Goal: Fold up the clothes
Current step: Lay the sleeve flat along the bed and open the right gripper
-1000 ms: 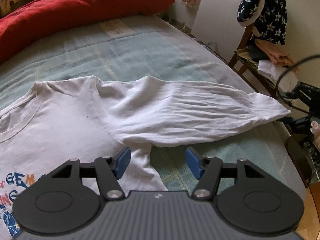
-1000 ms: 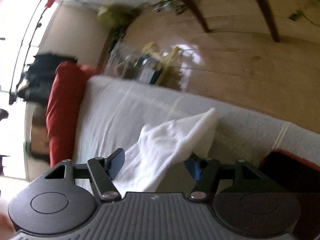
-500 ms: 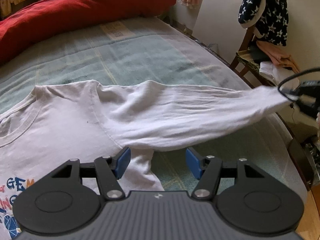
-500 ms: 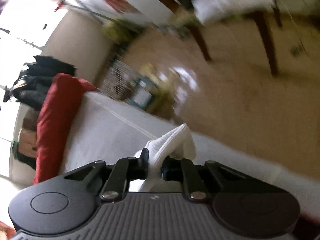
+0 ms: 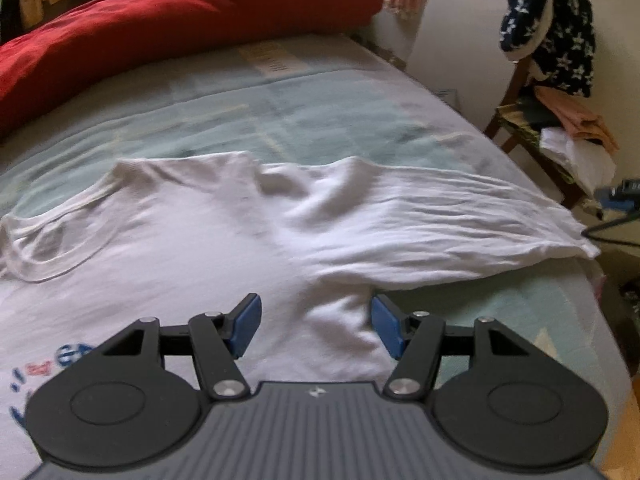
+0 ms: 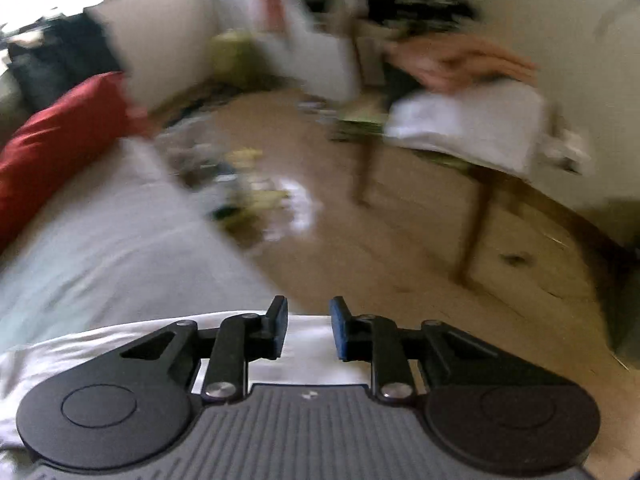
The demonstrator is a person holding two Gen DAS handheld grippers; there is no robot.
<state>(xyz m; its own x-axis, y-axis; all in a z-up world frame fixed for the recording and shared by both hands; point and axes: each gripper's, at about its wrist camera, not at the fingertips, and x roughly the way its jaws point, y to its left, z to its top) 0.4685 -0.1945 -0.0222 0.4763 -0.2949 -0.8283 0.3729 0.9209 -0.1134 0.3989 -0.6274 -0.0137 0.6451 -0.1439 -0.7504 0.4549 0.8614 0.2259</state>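
Note:
A white long-sleeved shirt (image 5: 208, 240) with a blue print lies face up on the bed (image 5: 280, 112). Its sleeve (image 5: 440, 224) stretches out flat to the right, the cuff at the bed's edge. My left gripper (image 5: 316, 326) hovers open above the armpit area, nothing between its blue pads. In the blurred right wrist view, my right gripper (image 6: 308, 328) is above the sleeve end (image 6: 308, 356); its jaws are opening and the gap between them holds nothing. White cloth lies under it.
A red duvet (image 5: 168, 24) is bunched along the head of the bed. A wooden chair (image 5: 520, 128) piled with clothes stands beyond the right edge, over a wooden floor (image 6: 440, 264). A black cable (image 5: 608, 232) crosses near the cuff.
My right gripper shut on the sleeve cuff, lifted and pulled it taut, then let go; the sleeve now lies flat. The right view rolled sharply. My left gripper shifted over the shirt.

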